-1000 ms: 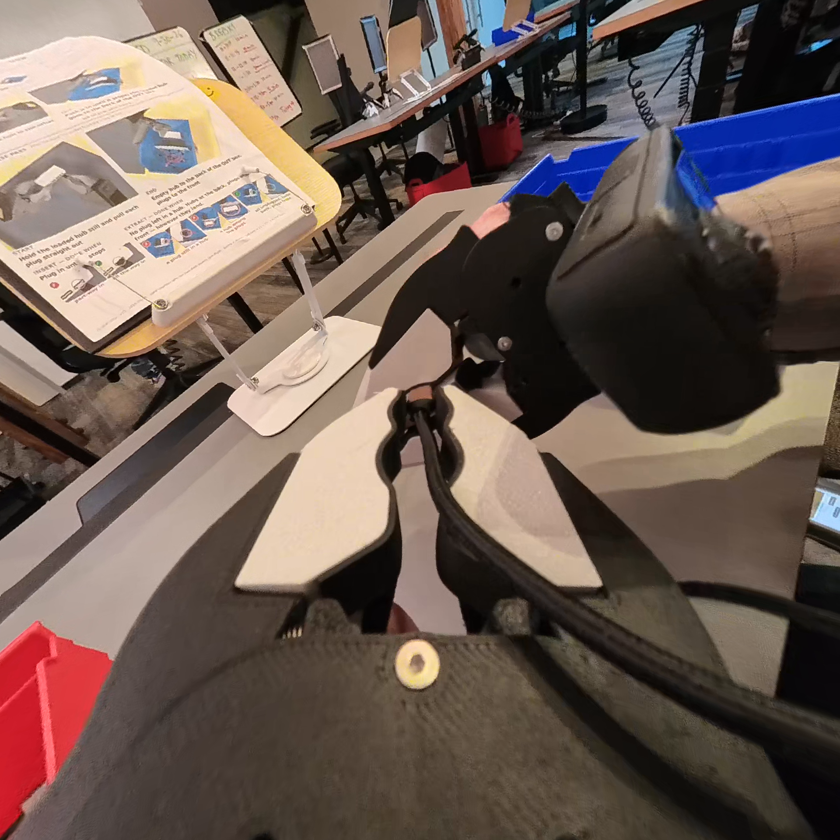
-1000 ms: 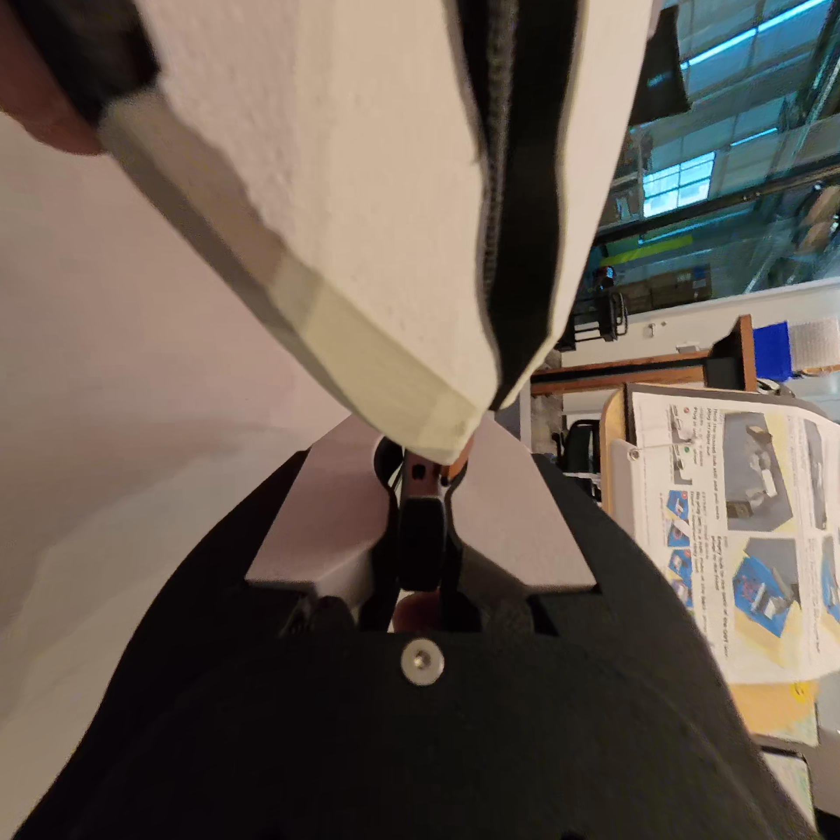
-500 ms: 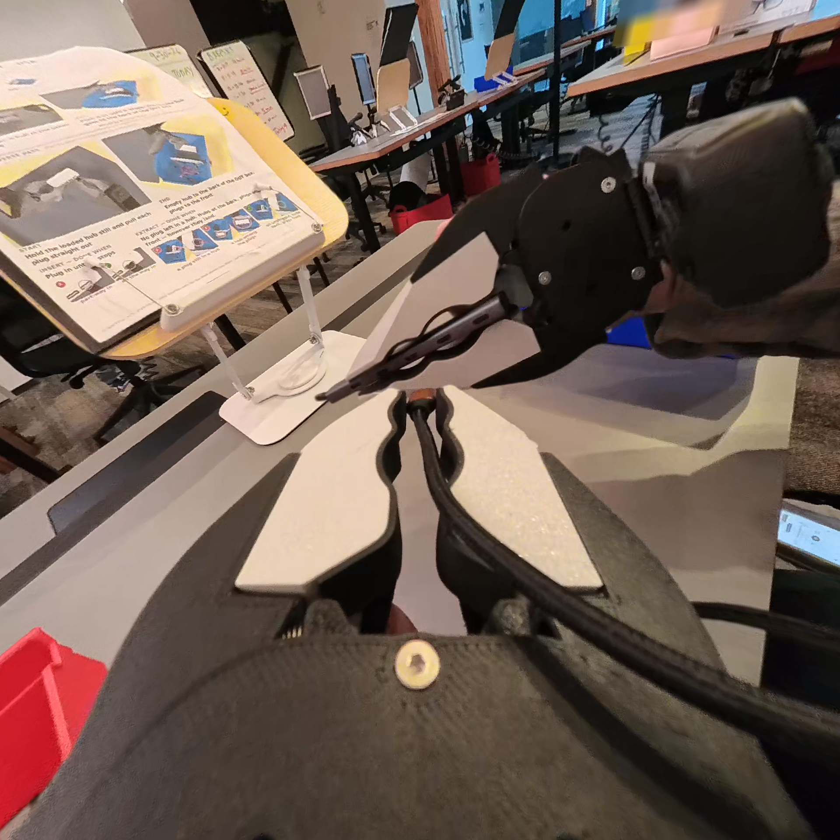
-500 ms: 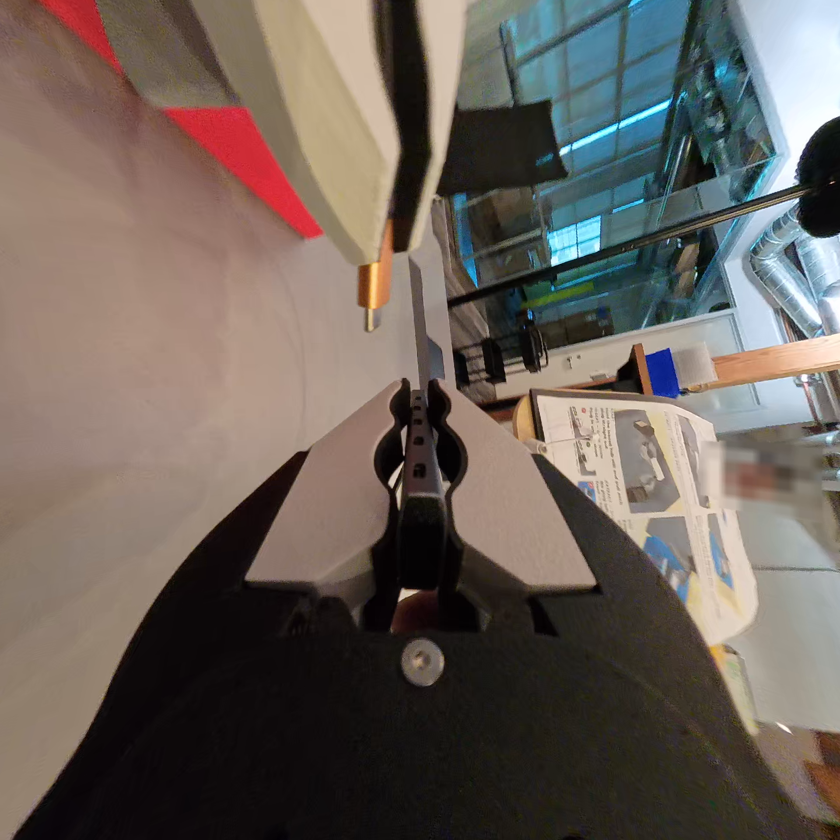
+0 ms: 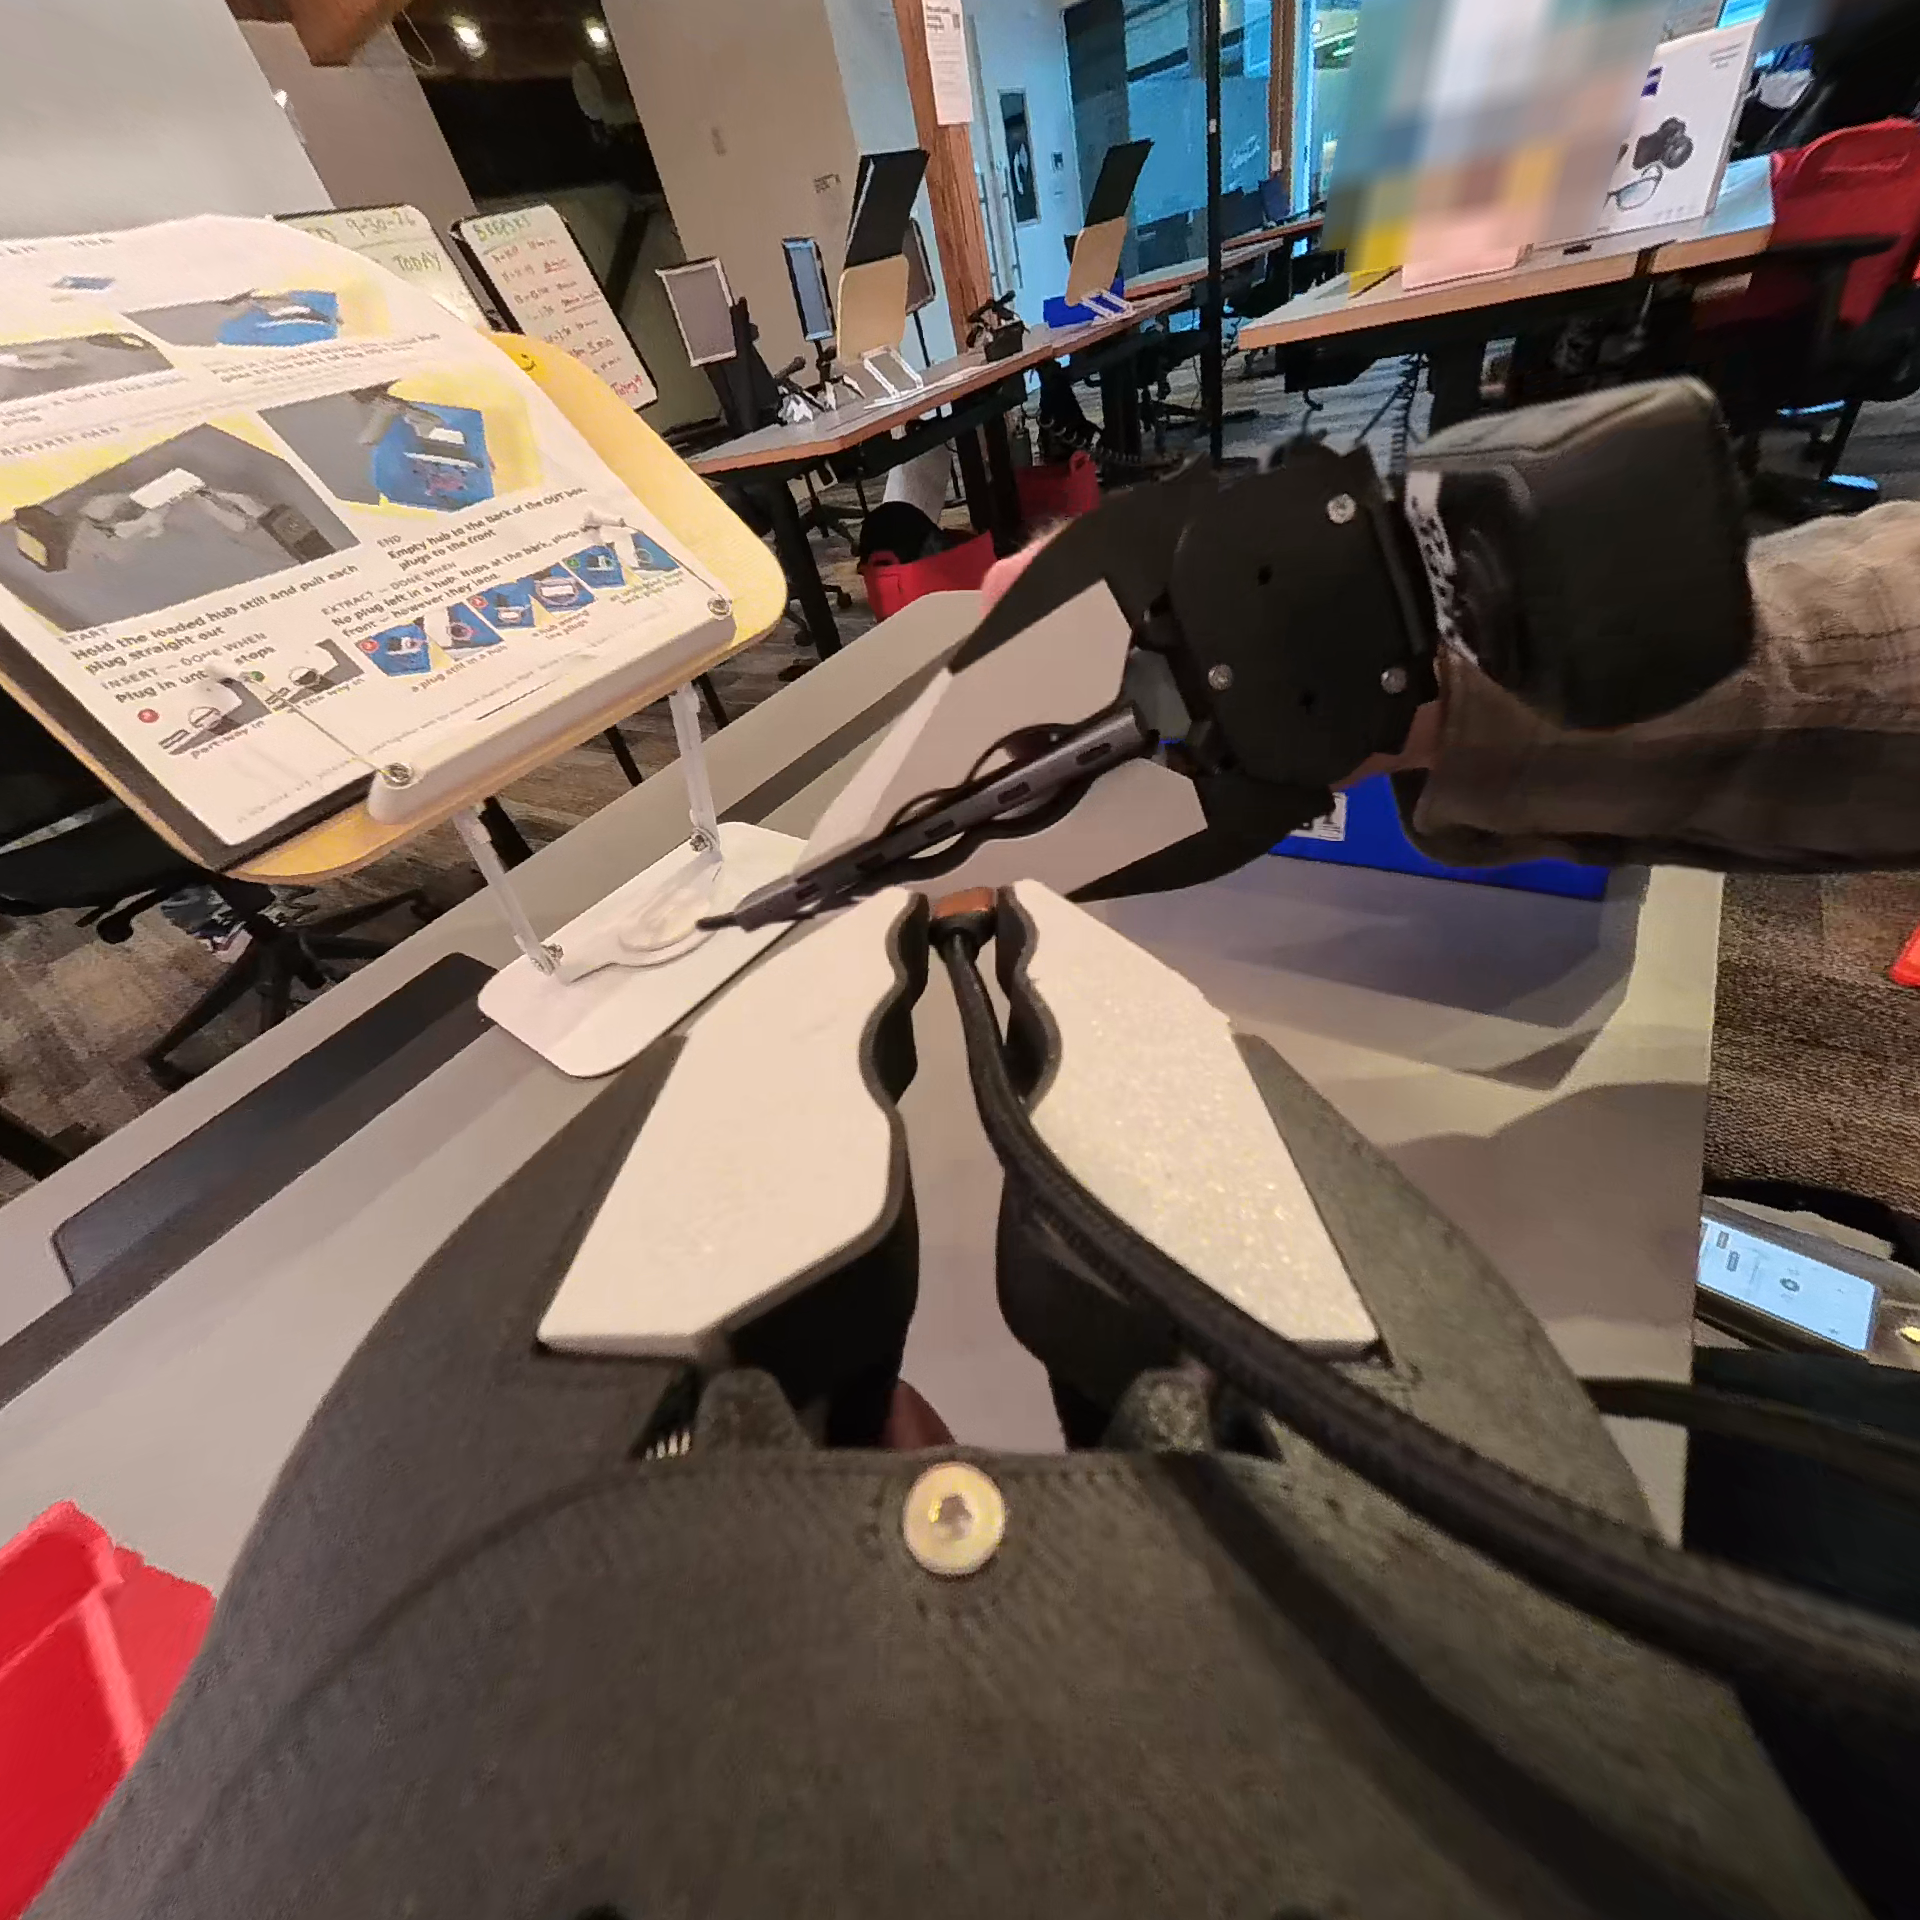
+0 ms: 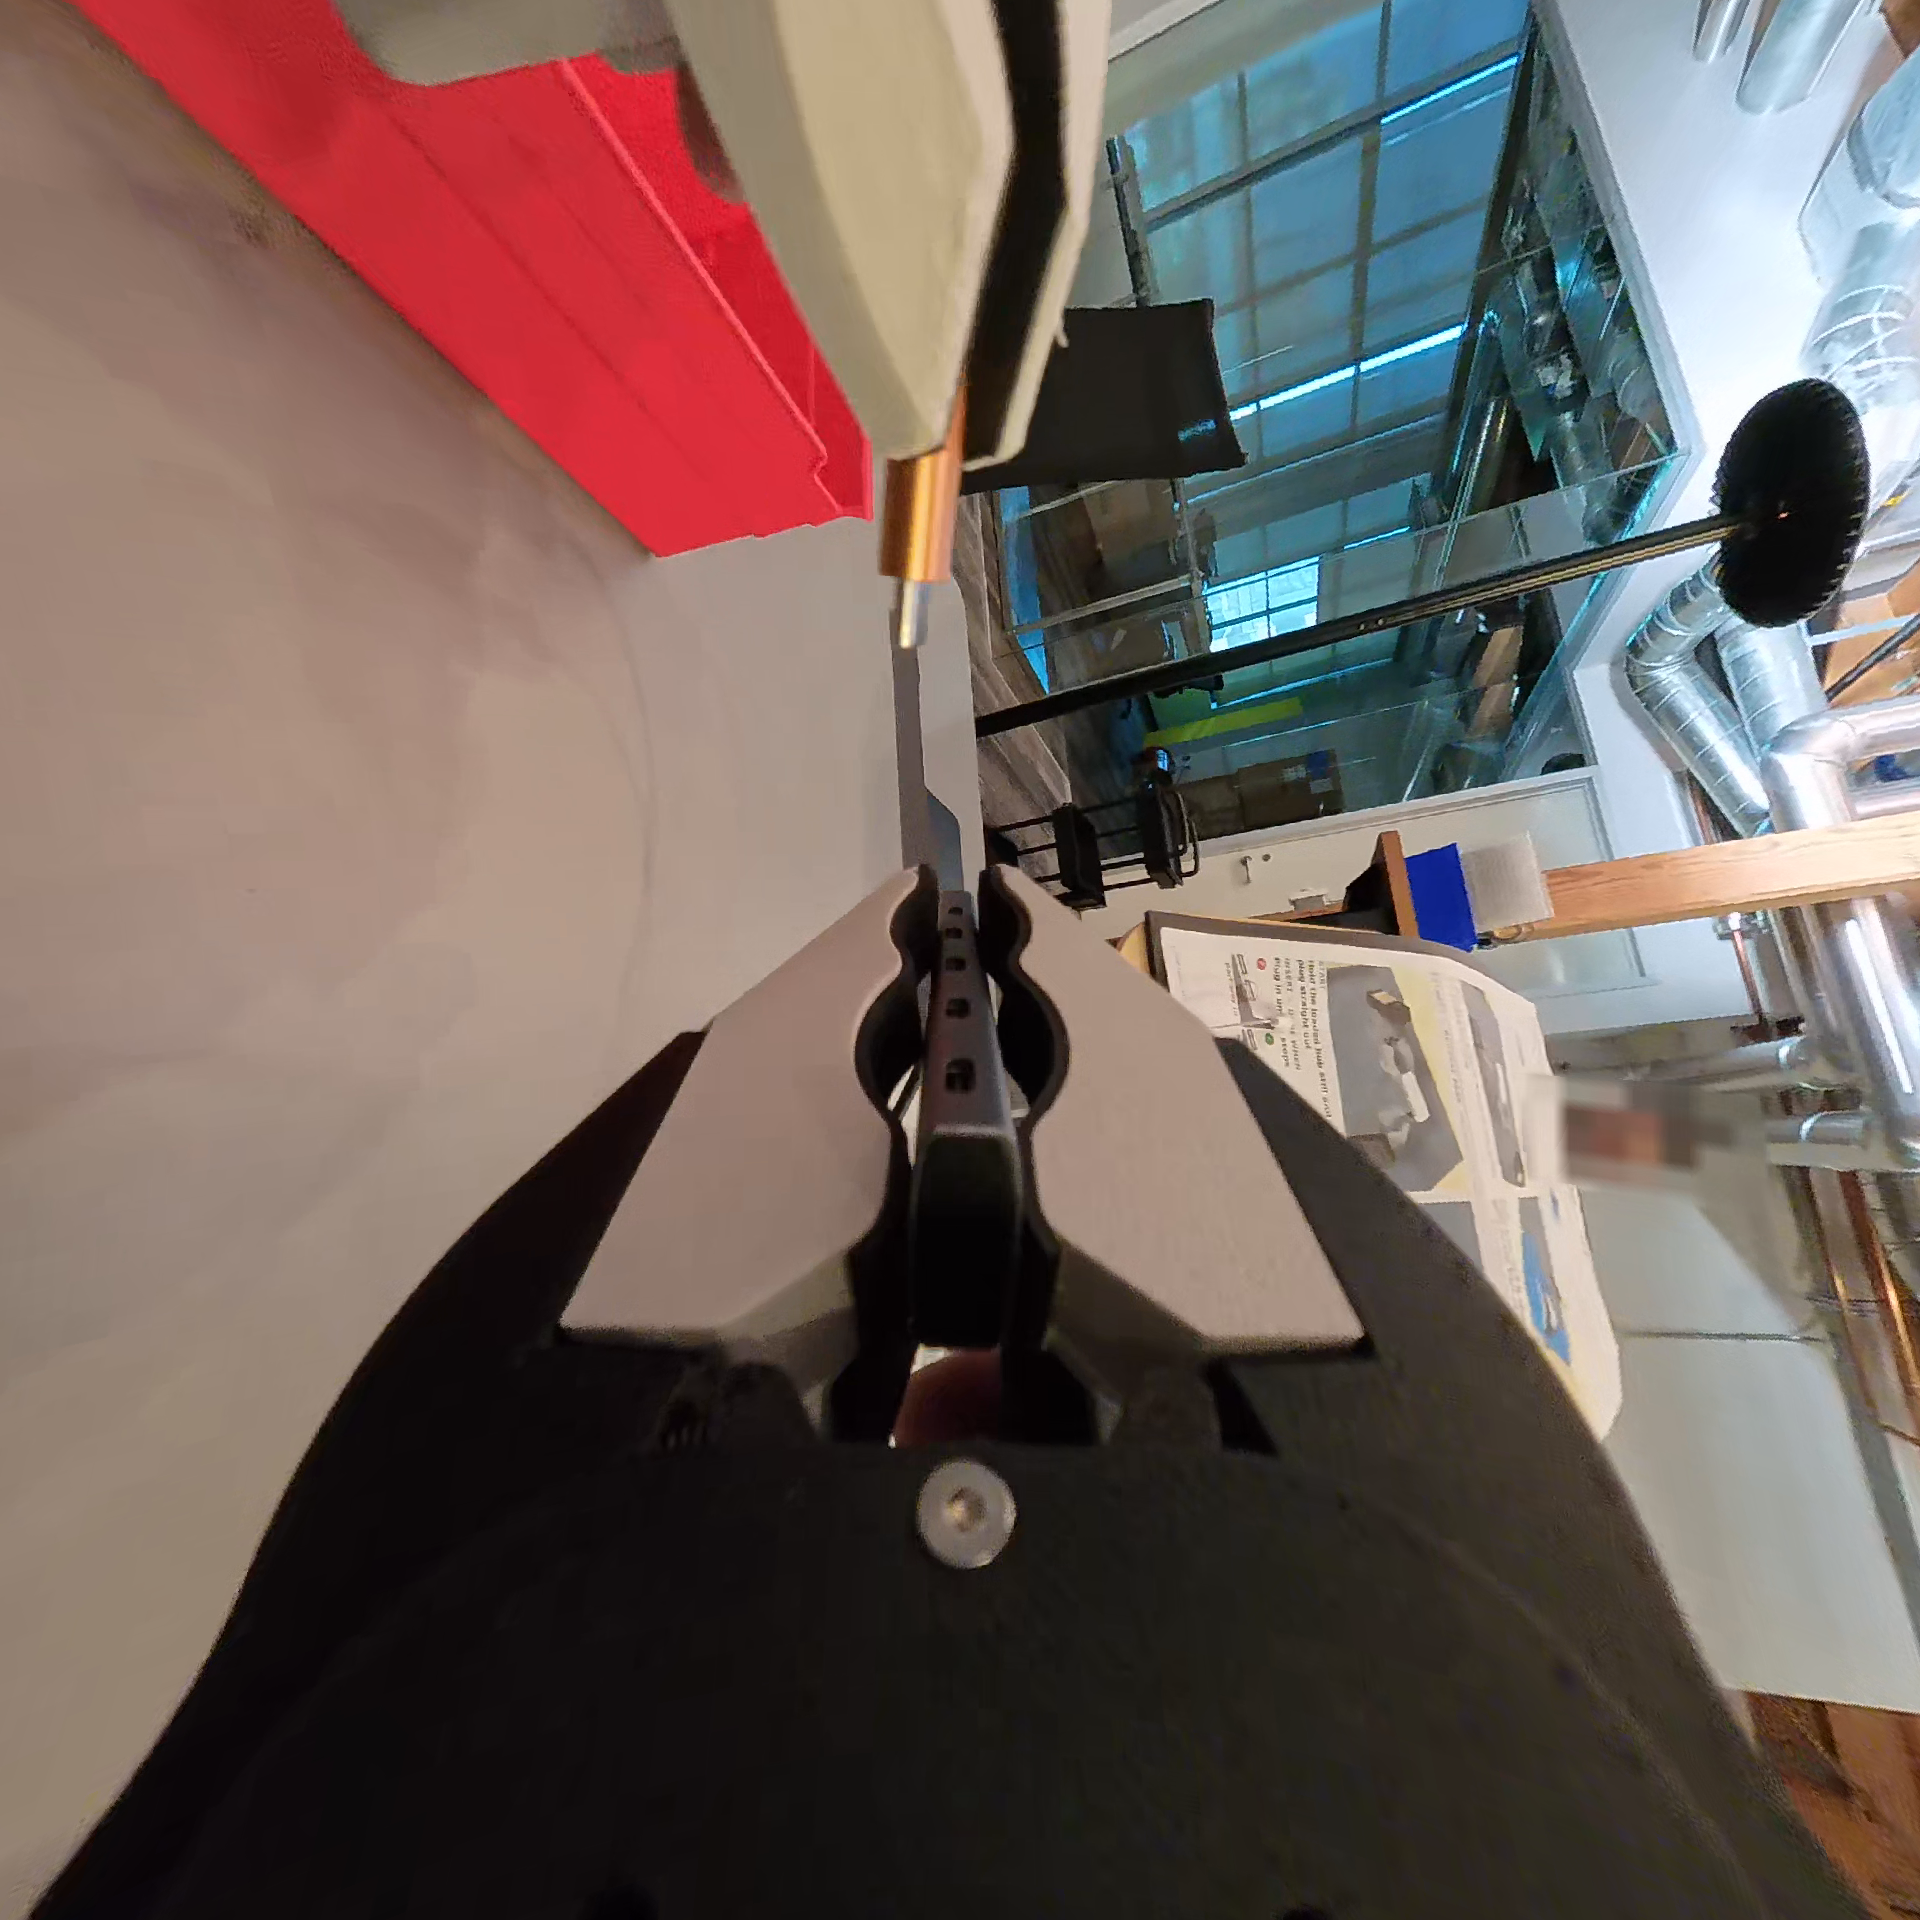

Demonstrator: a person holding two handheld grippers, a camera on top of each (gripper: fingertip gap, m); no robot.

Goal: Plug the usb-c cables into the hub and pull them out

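My left gripper (image 5: 958, 914) is shut on a black braided usb-c cable (image 5: 1091, 1174) with a copper-coloured plug (image 5: 961, 902) at its tips. In the right wrist view the plug (image 6: 920, 520) sticks out of the left gripper's white fingers (image 6: 883, 208), its metal tip free in the air. My right gripper (image 6: 954, 894) is shut on a slim grey hub (image 6: 961, 1049) with a row of ports on its edge. In the left wrist view the hub (image 5: 935, 821) is held just above and beyond the plug, apart from it.
A grey table (image 5: 1455, 1039) lies below. A tilted instruction board on a white stand (image 5: 343, 540) stands at the left. A red bin (image 5: 62, 1683) is at the near left, a blue bin (image 5: 1455, 847) behind the right gripper, a small screen (image 5: 1787, 1283) at the right edge. There is about 7 cm between the tips of the two grippers.
The plug has come out of the hub. The right gripper with the hub has swung up and away to the right, and the gap between plug and hub has grown.
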